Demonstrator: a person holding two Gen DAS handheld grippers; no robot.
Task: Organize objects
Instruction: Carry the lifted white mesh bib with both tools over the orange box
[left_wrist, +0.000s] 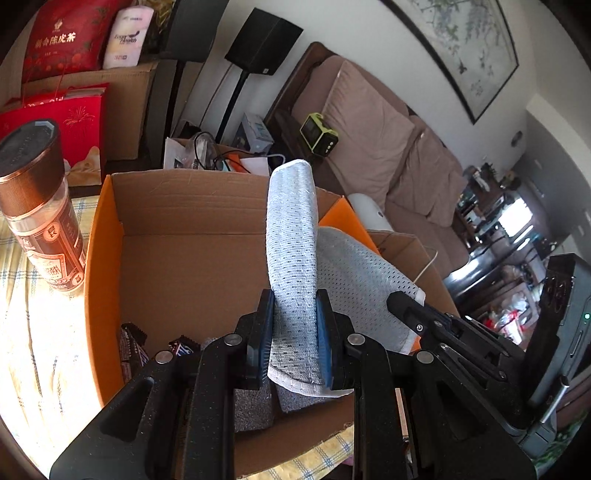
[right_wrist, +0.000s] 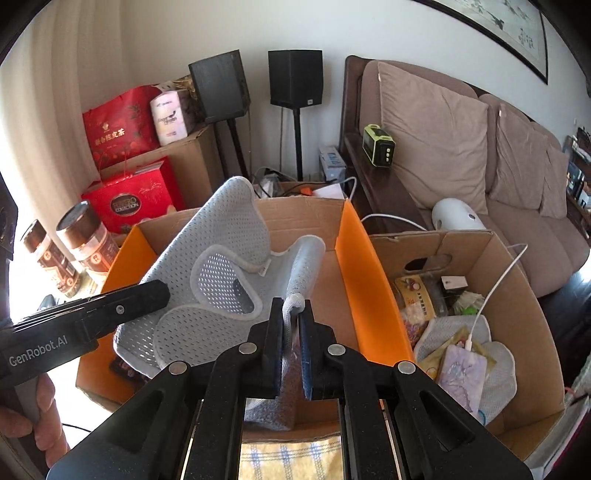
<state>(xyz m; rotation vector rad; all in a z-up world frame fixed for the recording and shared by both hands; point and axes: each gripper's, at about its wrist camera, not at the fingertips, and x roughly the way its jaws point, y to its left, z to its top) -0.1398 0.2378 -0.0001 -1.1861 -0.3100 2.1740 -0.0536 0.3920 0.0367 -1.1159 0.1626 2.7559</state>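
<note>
A grey mesh cloth hangs over an open cardboard box with orange flaps, and both grippers hold it. My left gripper is shut on a folded strip of the cloth that stands upright between its pads. My right gripper is shut on a thin bunched edge of the same cloth, which drapes into the box. From the left wrist view the right gripper shows at the cloth's right edge. From the right wrist view the left gripper shows at the cloth's left side. Dark candy wrappers lie on the box floor.
Two copper-lidded jars stand left of the box on a checked cloth. A second cardboard box holding packets and a white cable sits to the right. Red gift boxes, speakers on stands and a brown sofa lie behind. A person's hand holds the left gripper.
</note>
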